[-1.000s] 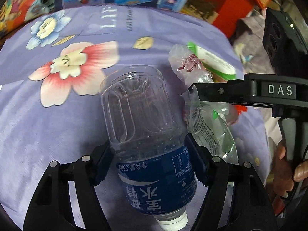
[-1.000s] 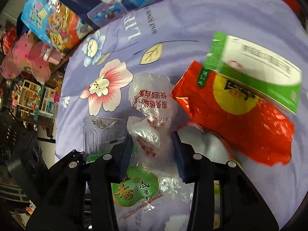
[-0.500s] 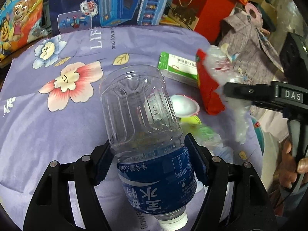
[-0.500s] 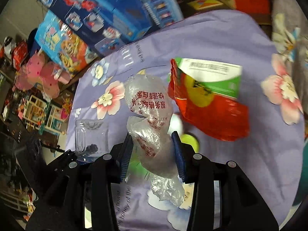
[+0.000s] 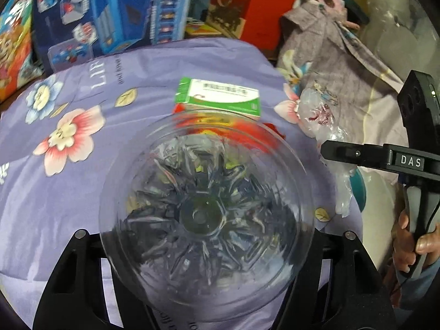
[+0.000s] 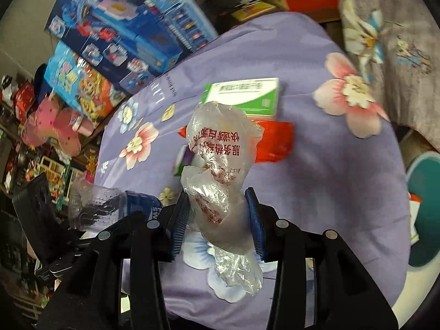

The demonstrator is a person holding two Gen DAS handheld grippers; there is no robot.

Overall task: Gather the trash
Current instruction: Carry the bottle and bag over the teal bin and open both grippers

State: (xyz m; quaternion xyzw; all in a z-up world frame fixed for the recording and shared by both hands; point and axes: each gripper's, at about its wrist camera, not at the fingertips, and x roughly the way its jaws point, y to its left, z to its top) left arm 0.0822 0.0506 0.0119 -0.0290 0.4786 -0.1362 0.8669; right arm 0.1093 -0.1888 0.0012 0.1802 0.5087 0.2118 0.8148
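Above the floral bedspread point(image 6: 316, 63), right claw point(image 6: 218, 220) pinches plastic bag point(image 6: 220, 148); left claw point(image 5: 206, 236), closing, grips bottle point(image 5: 206, 220).

Below me I see a bed under a purple flowered sheet point(image 6: 316, 165). On it lies a red snack bag point(image 6: 277, 143), a green-and-white box point(image 6: 247, 96) resting on its far edge, and a small purple-and-green packet point(image 6: 183, 162) just beside.
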